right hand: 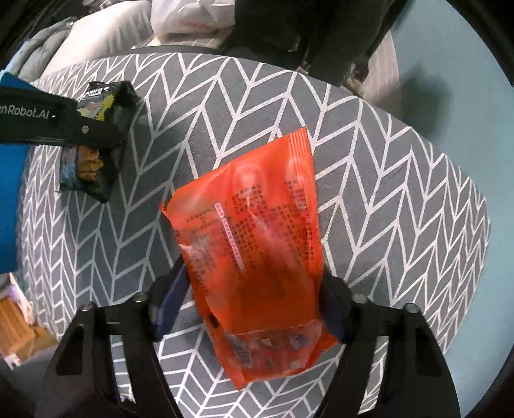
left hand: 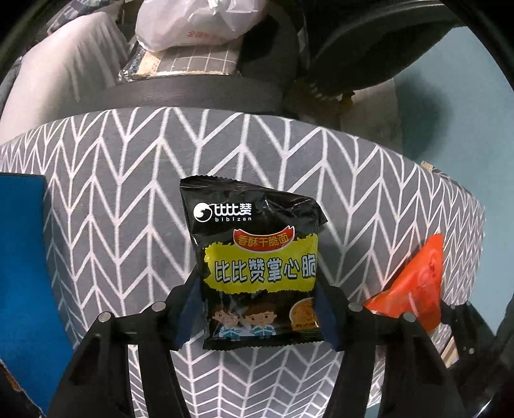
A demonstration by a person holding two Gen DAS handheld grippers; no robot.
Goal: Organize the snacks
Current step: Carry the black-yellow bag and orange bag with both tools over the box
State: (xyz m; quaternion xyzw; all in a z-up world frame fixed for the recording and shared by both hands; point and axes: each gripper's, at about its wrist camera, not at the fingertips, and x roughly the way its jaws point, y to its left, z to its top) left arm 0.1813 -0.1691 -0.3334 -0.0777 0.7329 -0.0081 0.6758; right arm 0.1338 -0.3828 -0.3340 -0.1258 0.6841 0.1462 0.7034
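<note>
My left gripper [left hand: 257, 312] is shut on a black and yellow noodle snack packet [left hand: 257, 257] and holds it above the grey herringbone tablecloth [left hand: 112, 193]. My right gripper [right hand: 253, 308] is shut on an orange snack packet [right hand: 253, 238], printed side up, above the same cloth [right hand: 401, 193]. In the right wrist view the left gripper [right hand: 90, 128] shows at the far left with the black packet [right hand: 106, 103]. In the left wrist view the orange packet [left hand: 414, 279] shows at the right.
A blue box [left hand: 22, 273] stands at the table's left edge, also in the right wrist view [right hand: 9, 199]. Behind the table lie a white plastic bag [left hand: 192, 22], grey cushions [left hand: 64, 70] and dark bags [left hand: 385, 48]. The floor [right hand: 449, 64] is pale blue.
</note>
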